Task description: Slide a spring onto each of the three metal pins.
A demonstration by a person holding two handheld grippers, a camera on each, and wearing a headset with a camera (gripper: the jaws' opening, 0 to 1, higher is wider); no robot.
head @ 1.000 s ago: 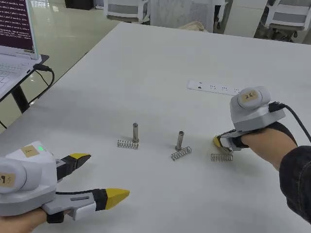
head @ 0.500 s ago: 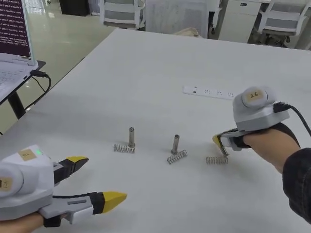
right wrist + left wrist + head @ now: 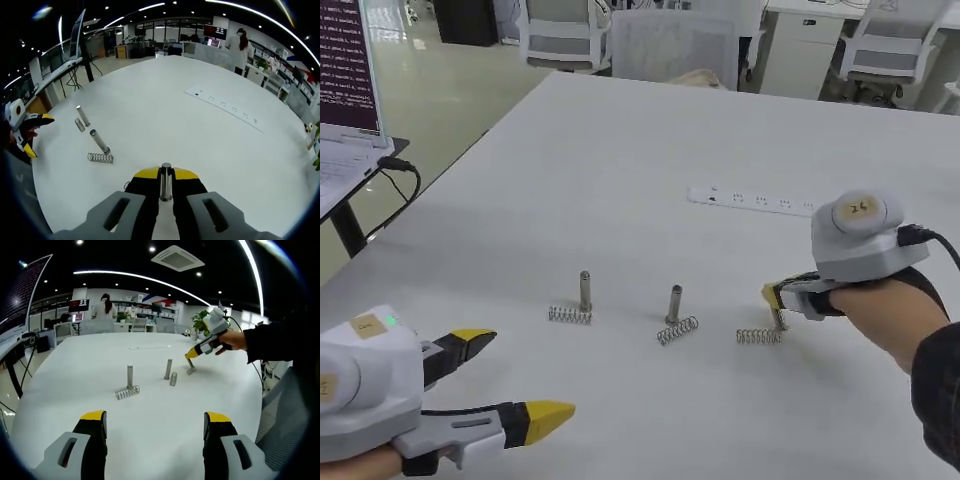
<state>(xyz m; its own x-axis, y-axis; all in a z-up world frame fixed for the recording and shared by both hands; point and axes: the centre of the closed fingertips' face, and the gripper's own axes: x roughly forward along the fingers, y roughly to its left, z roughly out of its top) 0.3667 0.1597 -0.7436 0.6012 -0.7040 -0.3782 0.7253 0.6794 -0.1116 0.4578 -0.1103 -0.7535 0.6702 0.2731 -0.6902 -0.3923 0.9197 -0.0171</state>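
Two metal pins stand upright mid-table, the left pin [image 3: 585, 290] and the middle pin [image 3: 674, 303]. A spring lies at each one's foot, one [image 3: 569, 315] by the left pin and one [image 3: 677, 330] by the middle pin. A third spring [image 3: 760, 337] lies further right. My right gripper [image 3: 775, 298] is shut on the third pin [image 3: 165, 182], whose lower end hangs by that spring's right end. My left gripper [image 3: 510, 378] hovers open and empty at the near left, its jaws [image 3: 155, 417] facing the pins [image 3: 130, 376].
A white power strip [image 3: 750, 200] lies across the table behind the pins. A laptop [image 3: 340, 90] on a stand sits off the table's left edge, its cable trailing down. Office chairs stand beyond the far edge. Bare white tabletop [image 3: 650, 420] surrounds the parts.
The head camera has tilted up, so everything sits lower in the picture. The right gripper keeps the pin by the right spring, barely shifted. The left gripper stays open.
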